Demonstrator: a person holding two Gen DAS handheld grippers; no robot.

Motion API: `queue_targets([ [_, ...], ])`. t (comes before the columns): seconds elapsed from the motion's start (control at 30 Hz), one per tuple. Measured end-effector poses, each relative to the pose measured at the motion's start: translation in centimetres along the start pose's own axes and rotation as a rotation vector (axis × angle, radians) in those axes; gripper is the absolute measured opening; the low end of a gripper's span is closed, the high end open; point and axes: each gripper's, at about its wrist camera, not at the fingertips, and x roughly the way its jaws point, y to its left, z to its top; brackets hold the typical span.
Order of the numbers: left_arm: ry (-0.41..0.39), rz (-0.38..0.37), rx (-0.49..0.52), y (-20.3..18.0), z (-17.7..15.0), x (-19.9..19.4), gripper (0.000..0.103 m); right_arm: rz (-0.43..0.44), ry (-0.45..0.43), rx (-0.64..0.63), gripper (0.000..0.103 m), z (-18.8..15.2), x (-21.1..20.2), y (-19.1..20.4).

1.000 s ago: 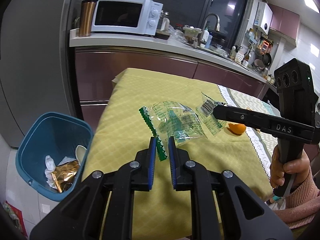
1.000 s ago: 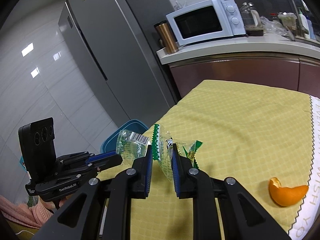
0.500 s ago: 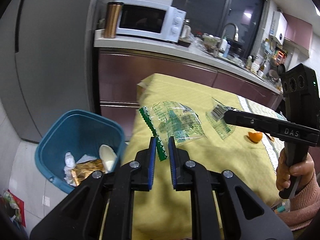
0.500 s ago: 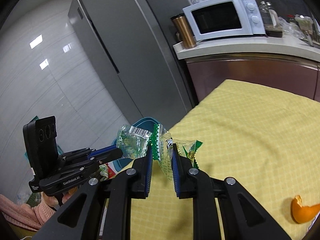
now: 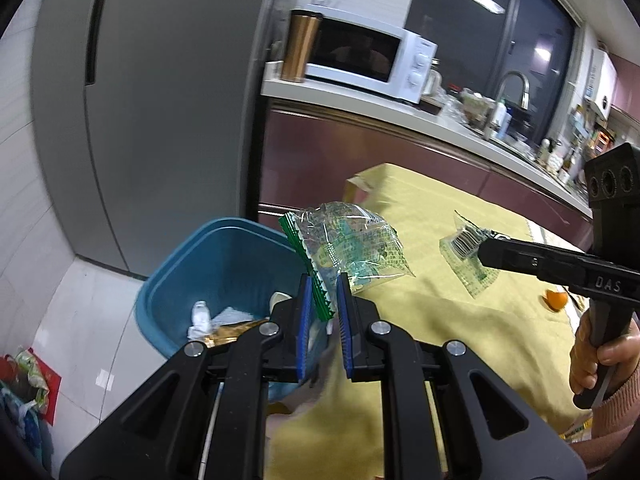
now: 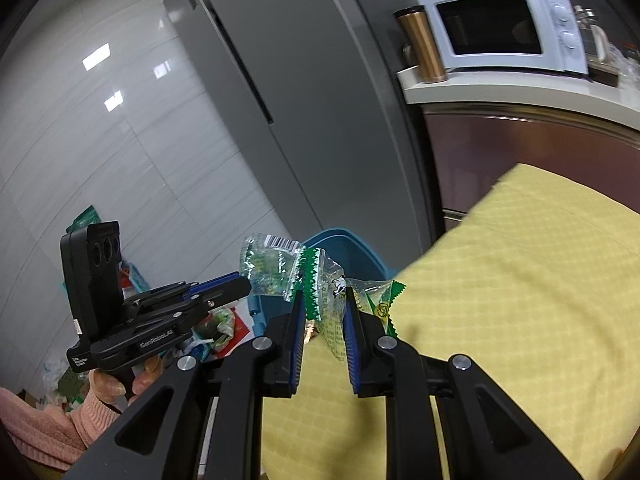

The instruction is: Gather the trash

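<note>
Both hand-held grippers are mid-carry: left hand-held gripper (image 5: 322,300) pinches a green-edged wrapper (image 5: 352,246) just above the blue bin (image 5: 224,256), right hand-held gripper (image 6: 323,308) clamps another wrapper (image 6: 332,300) beside it. Next move probably: hover over the bin, let go.

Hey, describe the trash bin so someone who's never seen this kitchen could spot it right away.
Start at the tall grey fridge. On the pale floor at its foot, between it and the table with the yellow cloth, stands the bin. It is the only blue open tub there, with crumpled white paper and a gold wrapper already inside.
</note>
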Motion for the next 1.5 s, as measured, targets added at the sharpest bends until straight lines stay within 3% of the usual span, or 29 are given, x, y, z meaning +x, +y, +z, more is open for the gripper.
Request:
queue_targets([
  [0.57, 0.049, 0.105, -0.07, 5.0, -0.3, 3.4, 0.013, 0.086, 0.082, 0.003, 0.017, 1.8, 6.0, 1.6],
  [0.9, 0.09, 0.136, -0.077, 5.9, -0.6, 6.0, 0.013, 0.107, 0.136, 0.008, 0.017, 2.0, 9.5, 2.2],
  [1.5, 0.195, 0.129, -0.128, 8.2, -1.3, 12.8, 0.015, 0.089, 0.244, 0.09, 0.025, 1.5, 14.8, 1.2],
])
